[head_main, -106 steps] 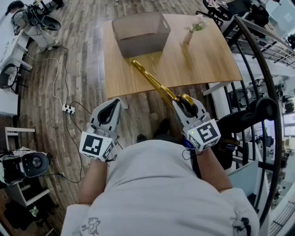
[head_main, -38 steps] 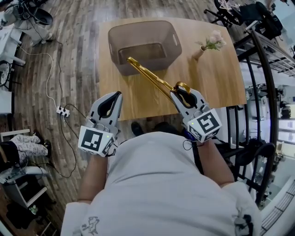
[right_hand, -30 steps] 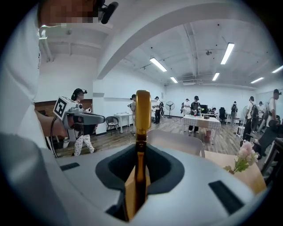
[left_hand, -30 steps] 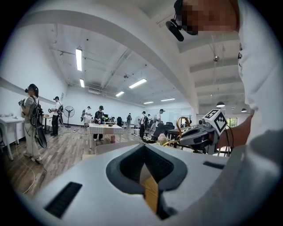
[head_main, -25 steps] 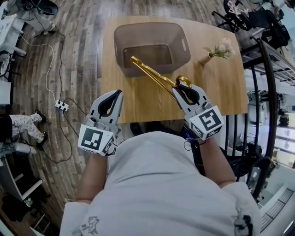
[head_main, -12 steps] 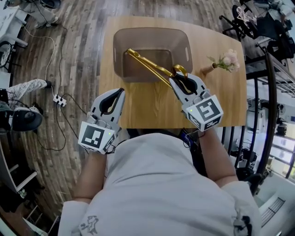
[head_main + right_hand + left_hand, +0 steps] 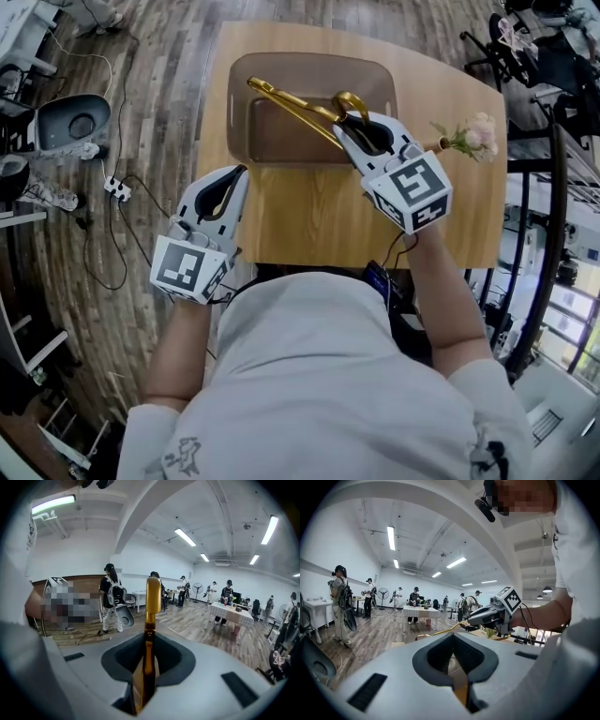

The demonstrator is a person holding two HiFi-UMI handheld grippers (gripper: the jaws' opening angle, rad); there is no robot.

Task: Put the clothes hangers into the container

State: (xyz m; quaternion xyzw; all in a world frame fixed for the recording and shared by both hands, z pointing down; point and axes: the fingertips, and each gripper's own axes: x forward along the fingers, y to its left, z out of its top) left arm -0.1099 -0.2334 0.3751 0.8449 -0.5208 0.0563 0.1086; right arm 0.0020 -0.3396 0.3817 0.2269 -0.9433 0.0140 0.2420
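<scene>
The right gripper [image 7: 352,131], jaws clamped on the gold clothes hanger [image 7: 286,100], has carried it over the container [image 7: 234,108], seemingly ready for release; the left gripper [image 7: 236,176] idles, jaws together.

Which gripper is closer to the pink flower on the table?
Right. The right gripper, holding the gold hanger over the container, is just beside the flower; the left gripper hovers at the table's near left corner, well away from it.
</scene>
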